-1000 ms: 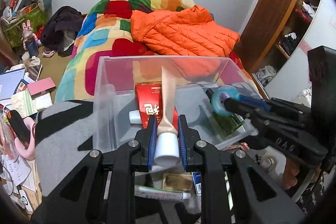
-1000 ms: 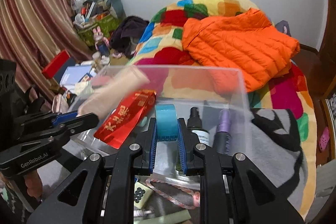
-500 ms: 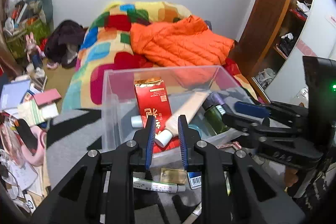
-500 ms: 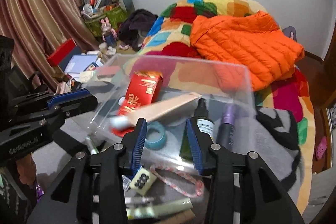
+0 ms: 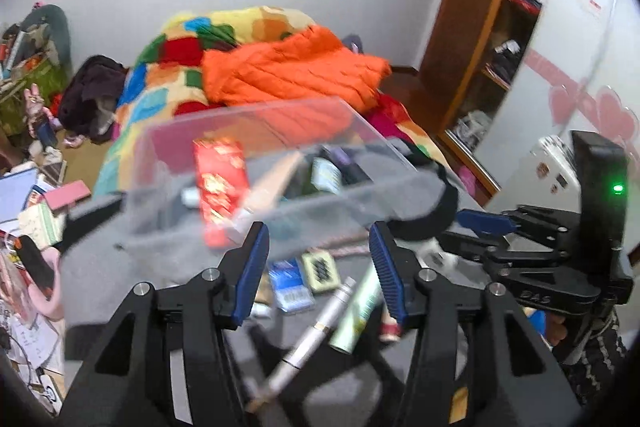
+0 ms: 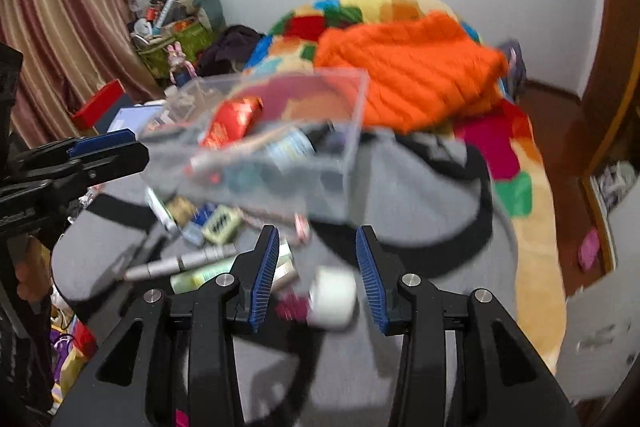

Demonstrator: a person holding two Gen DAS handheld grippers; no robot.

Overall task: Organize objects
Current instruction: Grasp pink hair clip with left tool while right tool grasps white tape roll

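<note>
Two tongs are in your hands, both empty: your left tongs (image 5: 319,269) are opening, with nothing pinched between the blue pads, and your right tongs (image 6: 316,269) stand spread above a white roll (image 6: 333,297) that they do not touch. Just beyond them a silver pen (image 5: 308,337), a green tube (image 5: 358,315) and a blue packet (image 5: 291,287) lie loose on the grey bench (image 6: 420,227). Farther out sits the clear box (image 5: 256,163), holding a red carton (image 5: 220,187) and bottles.
</note>
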